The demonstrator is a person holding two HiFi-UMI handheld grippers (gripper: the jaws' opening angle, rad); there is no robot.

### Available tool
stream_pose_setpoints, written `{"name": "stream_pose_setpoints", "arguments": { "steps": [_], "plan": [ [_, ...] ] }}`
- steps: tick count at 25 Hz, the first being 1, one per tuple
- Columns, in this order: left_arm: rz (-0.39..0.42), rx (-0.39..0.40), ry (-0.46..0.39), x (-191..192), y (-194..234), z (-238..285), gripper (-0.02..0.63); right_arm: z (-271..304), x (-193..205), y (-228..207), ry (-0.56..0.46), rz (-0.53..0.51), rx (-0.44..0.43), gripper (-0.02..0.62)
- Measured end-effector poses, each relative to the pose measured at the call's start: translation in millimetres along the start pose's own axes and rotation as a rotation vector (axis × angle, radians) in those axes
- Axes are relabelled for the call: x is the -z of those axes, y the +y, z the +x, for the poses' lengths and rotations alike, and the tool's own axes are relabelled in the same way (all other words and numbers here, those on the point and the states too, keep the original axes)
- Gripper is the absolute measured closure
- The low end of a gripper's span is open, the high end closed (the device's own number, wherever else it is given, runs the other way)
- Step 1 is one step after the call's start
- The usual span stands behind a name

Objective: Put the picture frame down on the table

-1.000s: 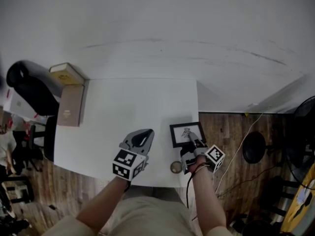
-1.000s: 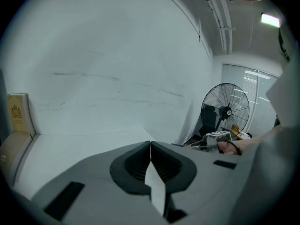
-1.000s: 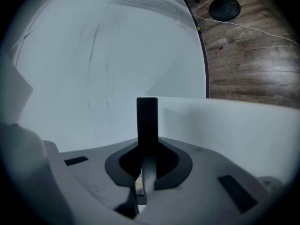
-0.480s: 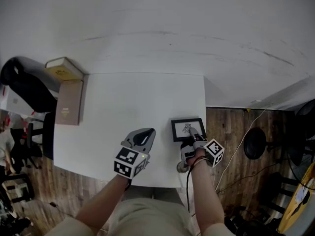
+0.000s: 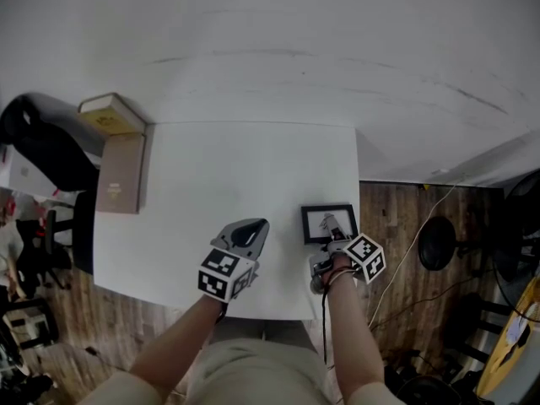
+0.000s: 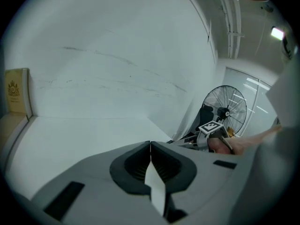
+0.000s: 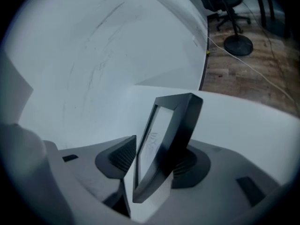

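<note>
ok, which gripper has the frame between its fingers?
The right gripper: the frame stands tilted between its fingers, which have just been opening. The left gripper has its fingers together, with nothing between them.

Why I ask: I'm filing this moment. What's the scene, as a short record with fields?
Item: black rectangular picture frame, tilted
Place: near the right edge of the white table; contact with the tabletop cannot be told
Right tongs: jaws have just been opening, frame between them, a gap showing at one pad
Left tongs: shut, empty, over the table's near part
Also there: tan flat box at the table's left edge
</note>
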State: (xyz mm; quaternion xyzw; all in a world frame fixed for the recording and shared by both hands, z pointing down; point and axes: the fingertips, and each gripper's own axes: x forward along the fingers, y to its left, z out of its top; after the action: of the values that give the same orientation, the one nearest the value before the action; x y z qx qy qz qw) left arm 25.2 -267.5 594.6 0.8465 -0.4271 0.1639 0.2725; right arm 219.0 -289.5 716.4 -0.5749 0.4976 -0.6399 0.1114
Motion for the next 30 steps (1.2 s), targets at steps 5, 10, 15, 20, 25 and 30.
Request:
{"name": "stream_pose_setpoints", "arguments": {
  "steps": [5, 10, 15, 20, 25, 30],
  "plan": [
    [0.001, 0.025, 0.006, 4, -6, -5, 0.584, -5, 12, 0, 0.077, -0.288, 0.095, 0.282],
    [0.007, 0.04, 0.024, 13, -9, -10, 0.584, -7, 28, -3, 0.165, -0.626, 0.182, 0.231],
    [0.006, 0.049, 0.041, 22, -11, -14, 0.584, -13, 31, -14, 0.181, -0.79, 0.274, 0.215],
    [0.007, 0.053, 0.055, 32, -14, -21, 0.584, -17, 31, -22, 0.164, -0.837, 0.323, 0.201],
    [0.012, 0.057, 0.067, 40, -17, -30, 0.584, -18, 32, -27, 0.127, -0.861, 0.361, 0.168],
    [0.015, 0.061, 0.084, 49, -21, -37, 0.584, -24, 28, -36, 0.089, -0.902, 0.387, 0.114]
  ]
}}
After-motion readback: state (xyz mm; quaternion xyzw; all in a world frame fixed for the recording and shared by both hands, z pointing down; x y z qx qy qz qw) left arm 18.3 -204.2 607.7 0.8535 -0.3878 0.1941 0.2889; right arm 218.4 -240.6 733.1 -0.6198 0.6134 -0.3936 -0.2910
